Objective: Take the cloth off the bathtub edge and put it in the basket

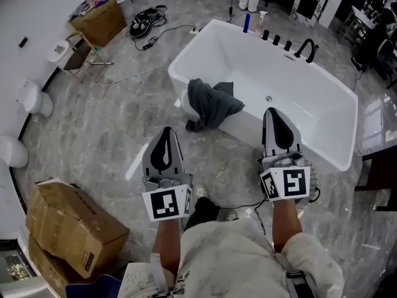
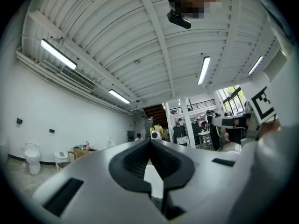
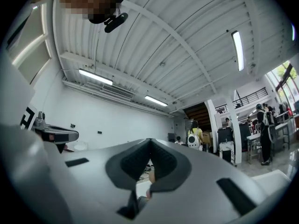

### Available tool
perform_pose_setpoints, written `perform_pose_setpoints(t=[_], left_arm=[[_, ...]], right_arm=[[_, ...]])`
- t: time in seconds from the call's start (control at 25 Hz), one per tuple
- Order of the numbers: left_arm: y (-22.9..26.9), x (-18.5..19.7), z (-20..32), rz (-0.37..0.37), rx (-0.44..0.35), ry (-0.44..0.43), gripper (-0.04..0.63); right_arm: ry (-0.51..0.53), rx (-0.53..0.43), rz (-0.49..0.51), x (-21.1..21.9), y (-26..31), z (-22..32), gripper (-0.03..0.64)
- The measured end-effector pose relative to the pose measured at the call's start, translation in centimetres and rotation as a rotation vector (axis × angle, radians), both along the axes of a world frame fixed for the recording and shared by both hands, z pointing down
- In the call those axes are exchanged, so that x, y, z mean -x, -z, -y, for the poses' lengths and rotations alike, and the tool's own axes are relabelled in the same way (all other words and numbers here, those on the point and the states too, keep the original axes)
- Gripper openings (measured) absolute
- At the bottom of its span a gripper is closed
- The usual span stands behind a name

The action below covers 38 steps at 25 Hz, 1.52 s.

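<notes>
— Two grippers, and neither one has anything in it. The left gripper (image 1: pixel 166 135) is clenched tight, tips pressed together on nothing. The right gripper (image 1: pixel 276 120) looks the same, jaws closed and empty.

— And the cloth?

— The cloth (image 1: pixel 211 103) is slung over the near rim of the bathtub (image 1: pixel 248 61), close to its left end. It lies ahead of both grippers and roughly between them, well apart from either.

— Which hand would you send?

— The left, I'd say. The hanging end drops down the outer wall on the person's side, and that end looks a little nearer the left tips. The right is nearer the bunched part on the rim.

— How does it run?

— It is folded across the rim, so its length seems to go from inside the tub, over the edge, and down towards the floor. The tail points downward and slightly left.

— So what first?

— Whichever one reaches will have to open its jaws first. As for the basket, I can't pick one out from here.
</notes>
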<state>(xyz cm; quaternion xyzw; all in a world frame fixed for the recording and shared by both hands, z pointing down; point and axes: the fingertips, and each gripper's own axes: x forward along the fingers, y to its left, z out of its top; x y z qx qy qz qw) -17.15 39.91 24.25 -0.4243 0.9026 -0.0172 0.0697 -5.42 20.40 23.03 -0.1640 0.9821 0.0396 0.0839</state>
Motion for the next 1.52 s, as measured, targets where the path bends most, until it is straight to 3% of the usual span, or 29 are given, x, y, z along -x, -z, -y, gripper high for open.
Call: perform_pose_setpoints(t=[0.28,0.56,1.08,1.52], left_arm=[[0.1,8.0,-2.0,-0.020,-0.034,0.000,0.005],[0.8,12.0,-1.9,-0.015,-0.062,-0.050,0.005],[1.5,14.2,3.9,-0.016,-0.080,-0.203,0.004],[1.2,14.8,12.8,0.014,-0.052,-0.291,0.005]], right_arm=[[-0.042,-0.034,-0.048,7.0,0.2,-1.4,-0.012],[-0.083,-0.050,-0.035,9.9,1.7,-2.2,-0.012],[-0.233,-0.062,0.036,8.9,3.6,0.9,-0.012],[-0.285,0.002,0.079,9.1,1.9,8.5,-0.012]])
